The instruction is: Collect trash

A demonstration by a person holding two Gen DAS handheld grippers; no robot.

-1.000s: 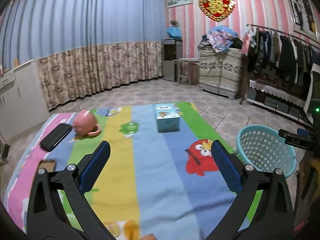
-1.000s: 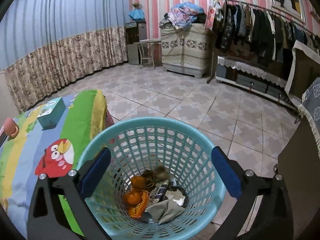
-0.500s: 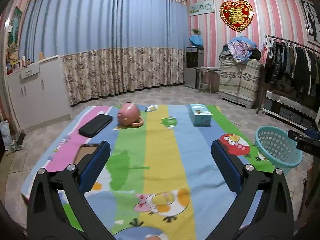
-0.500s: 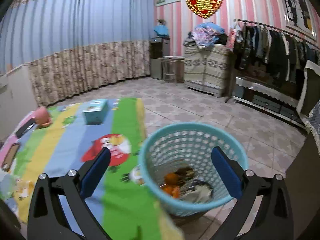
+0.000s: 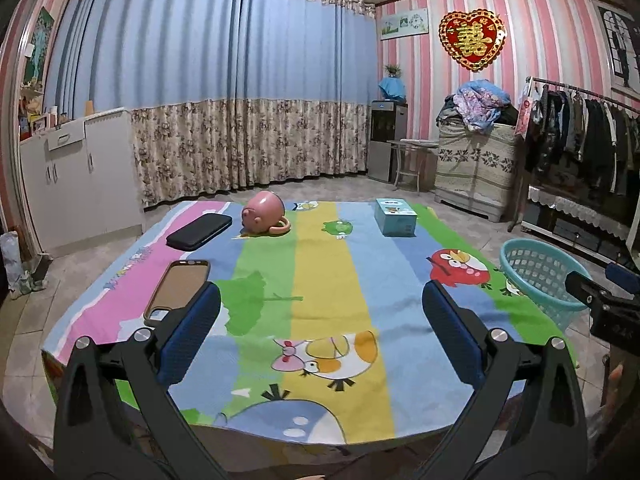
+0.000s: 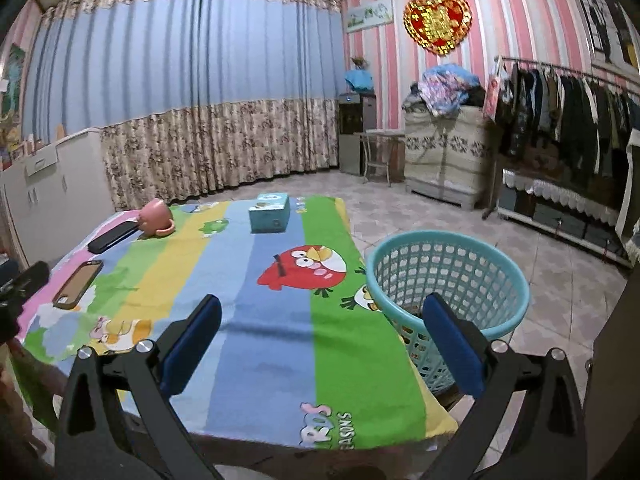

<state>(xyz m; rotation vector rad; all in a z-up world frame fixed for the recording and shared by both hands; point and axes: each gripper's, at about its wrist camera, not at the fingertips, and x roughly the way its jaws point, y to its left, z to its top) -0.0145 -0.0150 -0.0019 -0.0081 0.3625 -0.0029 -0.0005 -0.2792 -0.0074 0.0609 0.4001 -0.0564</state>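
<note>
Left wrist view: the left gripper (image 5: 320, 332) is spread wide with nothing between its blue pads, hanging over the near edge of the worktop (image 5: 332, 280) with the cartoon-bird cloth. Ahead and to its left there's a phone (image 5: 180, 290) face down, further out a black case (image 5: 199, 231) and a pink mug (image 5: 264, 218) tipped over, and ahead to the right a teal tissue box (image 5: 395, 222). The teal basket (image 5: 538, 276) sits off to the right on the floor. Right wrist view: the right gripper (image 6: 320, 332) is also spread and empty, with the basket (image 6: 448, 276) just ahead to its right, touching the worktop's corner; I can only glimpse something dark at the bottom through the mesh. Honestly I can't spot any obvious trash on the cloth, so I'd guess the collecting is about done. Next move is probably a scan for leftovers, not a grab.
</note>
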